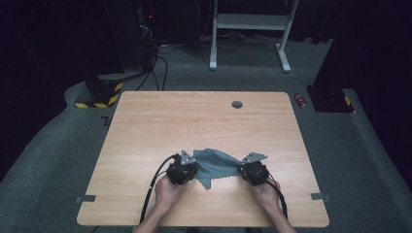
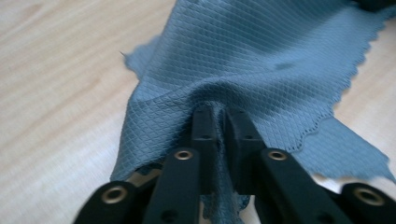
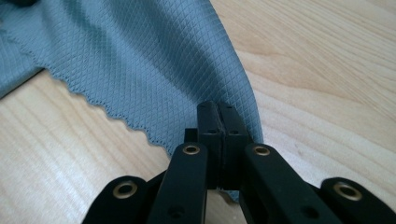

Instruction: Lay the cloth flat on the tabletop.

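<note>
Light-wood table (image 1: 204, 121) stands on grey carpet in a dark room, a white metal frame (image 1: 250, 29) behind it. Near its front edge lies the blue-grey cloth (image 1: 216, 162), long axis running left to right between 2 grippers. Left gripper (image 2: 220, 114) and right gripper (image 3: 218, 112) each pinch a cloth corner, jaws closed on it.

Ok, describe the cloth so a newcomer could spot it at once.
On the wooden table, look near the front edge, between the left gripper and right gripper. The cloth is the crumpled grey-blue piece pinched at both ends, with a diamond weave and zigzag-cut edges.
</note>
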Available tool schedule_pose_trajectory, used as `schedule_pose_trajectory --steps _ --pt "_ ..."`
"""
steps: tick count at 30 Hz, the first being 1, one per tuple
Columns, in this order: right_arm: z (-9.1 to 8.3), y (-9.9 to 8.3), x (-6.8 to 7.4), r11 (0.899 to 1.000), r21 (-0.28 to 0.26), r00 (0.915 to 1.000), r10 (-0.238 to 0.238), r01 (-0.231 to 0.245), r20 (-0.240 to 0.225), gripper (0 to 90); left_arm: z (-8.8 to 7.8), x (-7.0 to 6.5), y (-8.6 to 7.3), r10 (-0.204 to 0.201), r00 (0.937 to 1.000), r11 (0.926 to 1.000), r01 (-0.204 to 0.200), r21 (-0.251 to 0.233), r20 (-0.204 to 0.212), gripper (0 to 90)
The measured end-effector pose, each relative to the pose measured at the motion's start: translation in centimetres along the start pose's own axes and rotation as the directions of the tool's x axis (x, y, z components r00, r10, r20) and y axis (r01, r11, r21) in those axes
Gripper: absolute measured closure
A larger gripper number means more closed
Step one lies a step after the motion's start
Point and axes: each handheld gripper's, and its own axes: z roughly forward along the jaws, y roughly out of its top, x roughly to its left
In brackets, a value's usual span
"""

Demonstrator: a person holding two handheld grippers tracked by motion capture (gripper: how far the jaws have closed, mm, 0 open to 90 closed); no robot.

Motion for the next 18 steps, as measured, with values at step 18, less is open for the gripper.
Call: schedule_pose_trajectory --steps 18 --pt "-3.1 -1.3 1.9 0.998 -0.059 0.9987 -0.022 0.019 -0.046 89.9 -5.1 -1.8 -2.2 -0.013 0.9893 0.9988 0.02 -0.045 0.145 88.7"
